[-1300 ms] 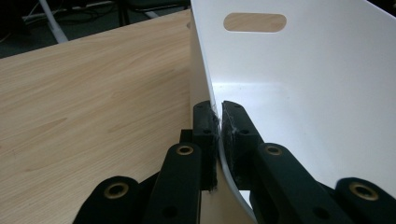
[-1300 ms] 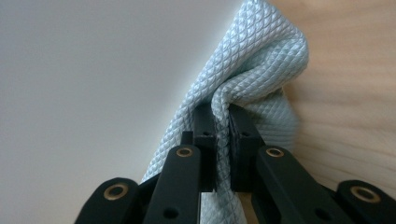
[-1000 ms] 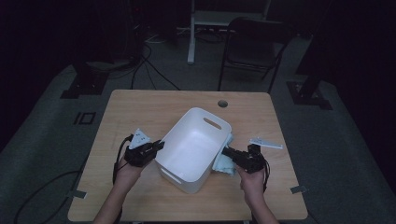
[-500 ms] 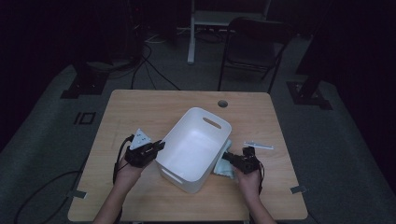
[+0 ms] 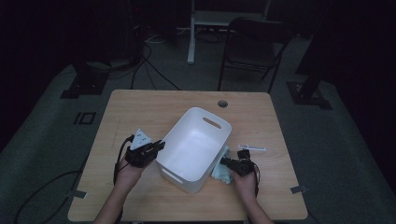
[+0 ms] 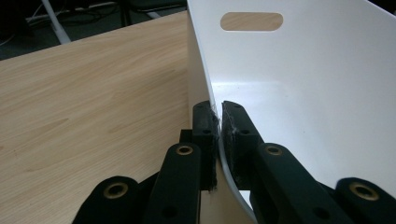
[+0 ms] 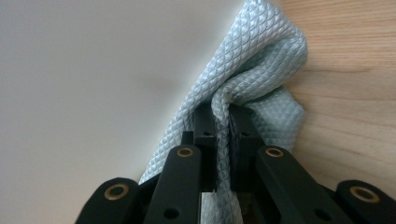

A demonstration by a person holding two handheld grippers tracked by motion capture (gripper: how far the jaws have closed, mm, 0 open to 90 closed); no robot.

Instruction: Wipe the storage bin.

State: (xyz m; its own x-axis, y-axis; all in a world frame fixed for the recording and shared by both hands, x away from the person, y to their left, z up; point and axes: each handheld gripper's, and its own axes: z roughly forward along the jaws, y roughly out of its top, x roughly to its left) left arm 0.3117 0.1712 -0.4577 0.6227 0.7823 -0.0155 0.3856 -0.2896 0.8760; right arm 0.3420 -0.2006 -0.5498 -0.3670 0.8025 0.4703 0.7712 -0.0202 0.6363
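Note:
A white plastic bin [image 5: 194, 144] with slot handles stands tilted in the middle of the wooden table [image 5: 140, 107]. My left gripper [image 5: 156, 147] is shut on the bin's left wall; in the left gripper view the thin white wall [image 6: 215, 121] runs between the two black pads. My right gripper [image 5: 226, 163] is at the bin's right side, shut on a pale blue waffle-weave cloth [image 5: 220, 170]. In the right gripper view a fold of that cloth [image 7: 252, 79] is pinched between the jaws and pressed against the bin's outer wall [image 7: 93, 70].
A small white tool-like object [image 5: 252, 148] lies on the table just right of the right gripper. The table has a round cable hole [image 5: 222, 103] near its far edge. A dark chair [image 5: 254, 42] and cables stand on the floor behind the table.
My right gripper has sunk with the cloth down along the bin's right wall toward the table. The left gripper and the bin have kept still.

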